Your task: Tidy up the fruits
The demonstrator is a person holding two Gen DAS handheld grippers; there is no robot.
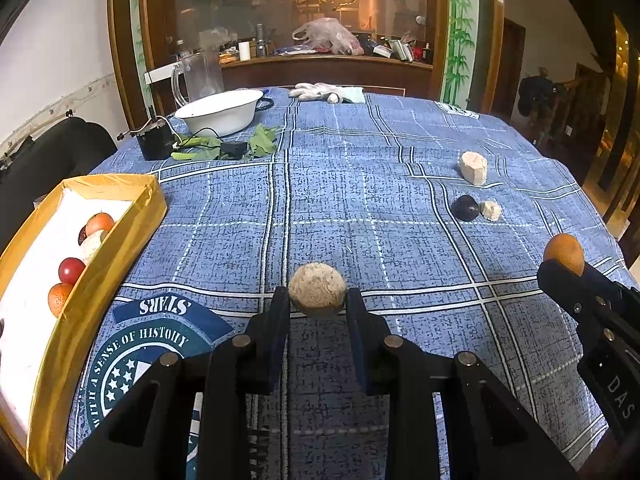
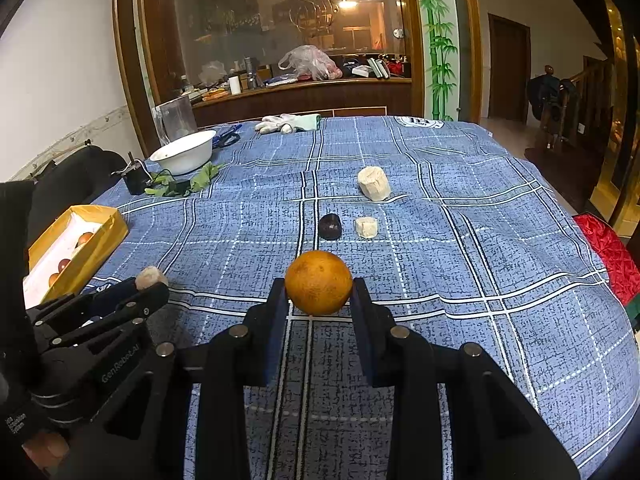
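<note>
white wall (image 2: 60, 60), wood-framed glass partition (image 2: 280, 20), lit pendant lamp (image 2: 347, 3)

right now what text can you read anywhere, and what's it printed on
"STARS" and "WITH A SENSE OF HISTORY": round emblem on the tablecloth.
"DAS": right tongs, rest cut off.
"GenRobot.AI": left tongs.
Small white label on the left tongs: too blurred.

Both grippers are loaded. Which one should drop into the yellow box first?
Left, probably. The left gripper, holding the tan fruit, sits nearer the yellow box; the right gripper holds the orange farther away.
</note>
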